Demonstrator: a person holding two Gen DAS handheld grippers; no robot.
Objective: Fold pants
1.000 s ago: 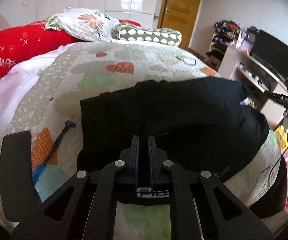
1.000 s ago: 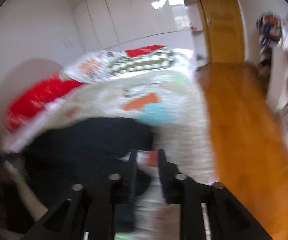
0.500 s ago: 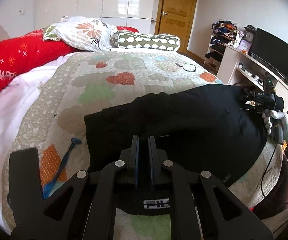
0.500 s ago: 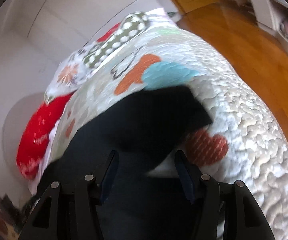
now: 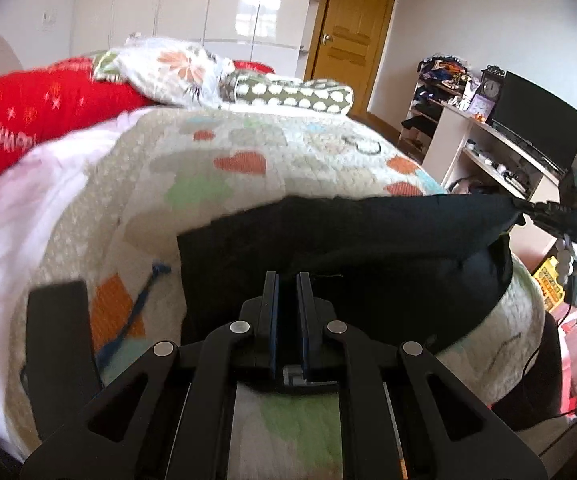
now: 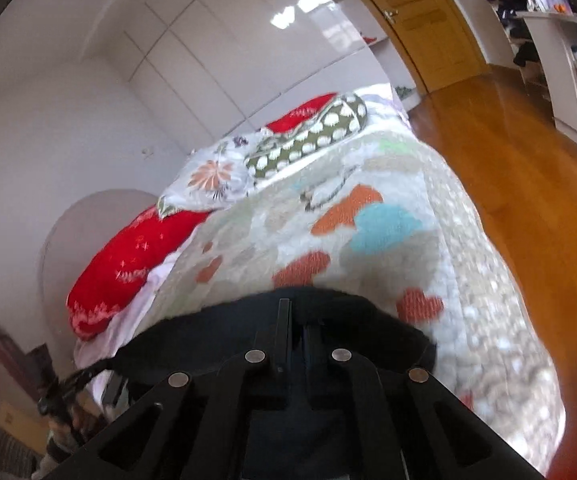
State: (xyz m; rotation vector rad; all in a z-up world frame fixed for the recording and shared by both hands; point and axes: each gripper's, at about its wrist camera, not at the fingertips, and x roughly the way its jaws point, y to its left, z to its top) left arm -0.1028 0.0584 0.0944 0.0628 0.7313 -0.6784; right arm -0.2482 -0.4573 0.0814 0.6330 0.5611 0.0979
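Black pants [image 5: 348, 240] lie across the near part of the quilted bed [image 5: 248, 152]. My left gripper [image 5: 287, 280] is shut on their near edge. In the left wrist view my right gripper [image 5: 528, 210] is at the far right, shut on the pants' right end and holding it raised off the quilt. In the right wrist view the right gripper [image 6: 294, 316] is shut with black pants fabric [image 6: 328, 332] bunched around its fingers, above the bed's corner.
Pillows [image 5: 176, 68] and a red cushion [image 5: 36, 112] lie at the head of the bed. A desk with a monitor [image 5: 536, 128] stands to the right. A wooden floor [image 6: 528, 184] runs beside the bed. A blue cord [image 5: 144, 296] lies on the quilt.
My right gripper went from open above the pants' right end to shut on it and lifted it. The left gripper stayed shut on the near edge and rose slightly.
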